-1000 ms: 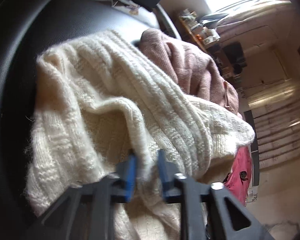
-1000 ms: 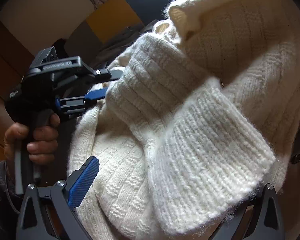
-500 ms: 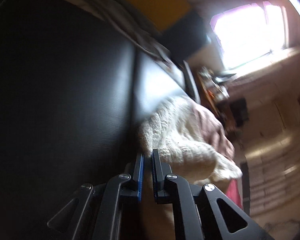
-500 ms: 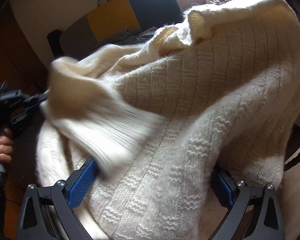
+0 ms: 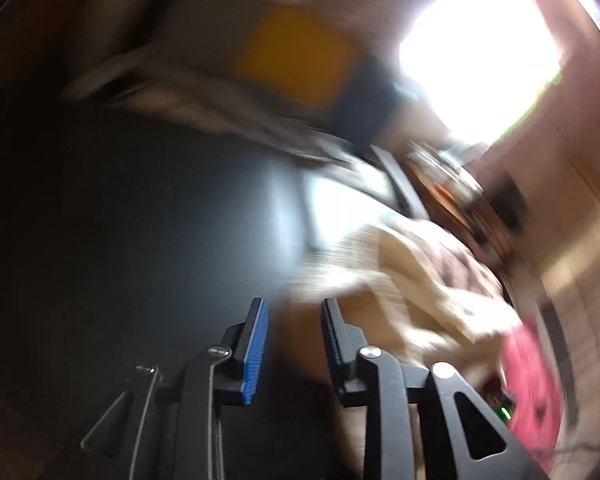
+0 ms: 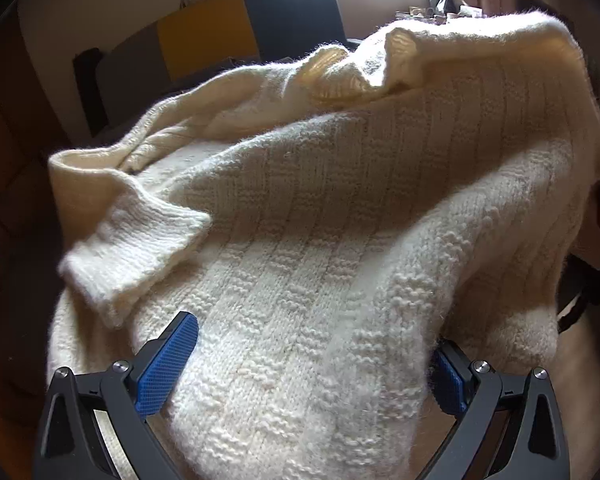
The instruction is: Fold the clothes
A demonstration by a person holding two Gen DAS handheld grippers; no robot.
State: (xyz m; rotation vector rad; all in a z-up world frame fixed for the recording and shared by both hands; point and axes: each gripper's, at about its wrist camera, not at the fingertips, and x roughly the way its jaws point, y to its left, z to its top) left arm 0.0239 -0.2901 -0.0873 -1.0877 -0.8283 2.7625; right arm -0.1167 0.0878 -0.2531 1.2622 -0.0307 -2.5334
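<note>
Two claws are recorded. Right claw (image 6: 312, 364): spread wide, the cream sweater (image 6: 340, 220) bulging between the pads, its length running away towards the collar. Left claw (image 5: 292, 344): opening, nothing between; sweater lies ahead to its right, so the right is nearer.

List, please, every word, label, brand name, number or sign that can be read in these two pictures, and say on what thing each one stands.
No text can be read in either view.
The cream knitted sweater shows no tag or label.
The right gripper and the left gripper, whose jaws are opening with nothing between them, show no markings.
The cluttered shelf in the left wrist view is too blurred to read, and so is the pink item.
</note>
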